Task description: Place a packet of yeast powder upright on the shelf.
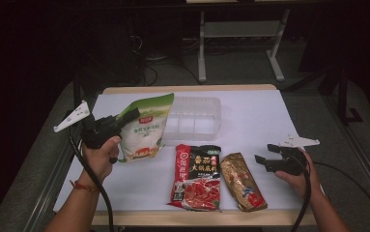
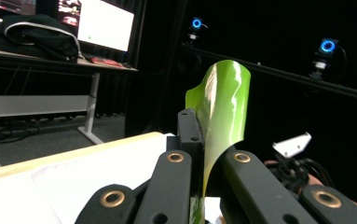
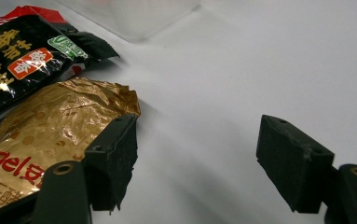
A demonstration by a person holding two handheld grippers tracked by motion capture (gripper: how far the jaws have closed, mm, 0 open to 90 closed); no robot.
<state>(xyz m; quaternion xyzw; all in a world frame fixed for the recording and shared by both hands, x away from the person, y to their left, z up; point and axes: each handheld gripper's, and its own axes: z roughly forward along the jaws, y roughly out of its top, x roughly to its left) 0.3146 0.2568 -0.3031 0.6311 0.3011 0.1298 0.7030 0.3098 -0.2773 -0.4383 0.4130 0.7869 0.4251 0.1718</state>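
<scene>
left gripper [image 1: 133, 115] – clamped on glossy green-topped pouch [image 1: 144, 128], lifted at left | right gripper [image 1: 264, 154] – jaws apart, empty, beside crinkled gold foil packet [image 1: 242, 181] | far: clear ribbed tub [image 1: 194, 118]

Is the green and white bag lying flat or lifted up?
Lifted up: the left gripper holds the green and white bag by its top edge.

Ahead of me on the white table cover [image 1: 264, 116] sits a clear plastic bin [image 1: 194, 118], lying open side up. Nearer my side, a red and black hotpot-base packet [image 1: 197, 176] lies flat, and just beside it a gold foil packet [image 1: 241, 181], slightly angled. Beyond the table stand a white-legged desk [image 1: 240, 43] and a lit monitor [image 2: 105, 24].
</scene>
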